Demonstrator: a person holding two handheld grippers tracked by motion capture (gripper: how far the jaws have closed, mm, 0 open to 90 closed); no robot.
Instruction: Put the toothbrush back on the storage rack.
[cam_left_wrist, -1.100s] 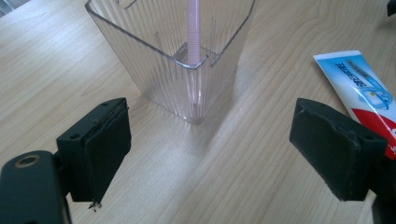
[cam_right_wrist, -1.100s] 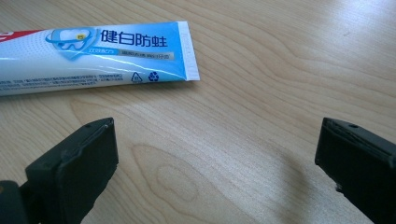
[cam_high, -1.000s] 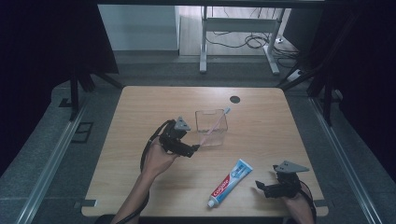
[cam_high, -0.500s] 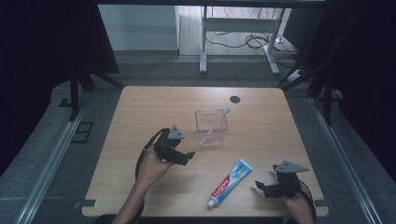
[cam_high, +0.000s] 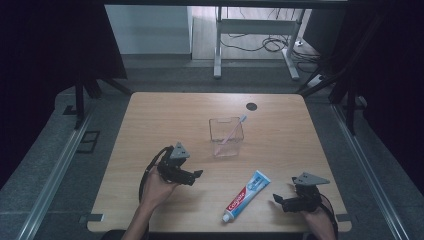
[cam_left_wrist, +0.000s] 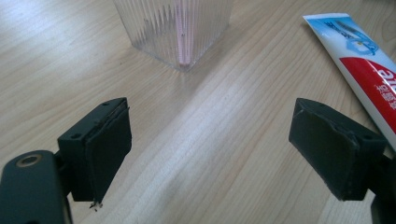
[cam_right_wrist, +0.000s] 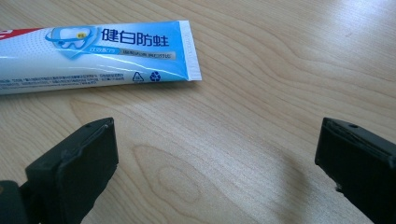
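Left claw wide open, holds nothing, low over pale wooden surface. Clear ribbed plastic cup stands just ahead of it, pink toothbrush leaning inside. Right claw wide open too, empty. Blue, white and red toothpaste tube lies flat near its left jaw, ahead.

Risks:
- Cup light; bump from left claw could tip it, toothbrush falls out.
- Tube flat and slippery; claw may slide off, or push it along surface.
- Hard squeeze may squirt paste.
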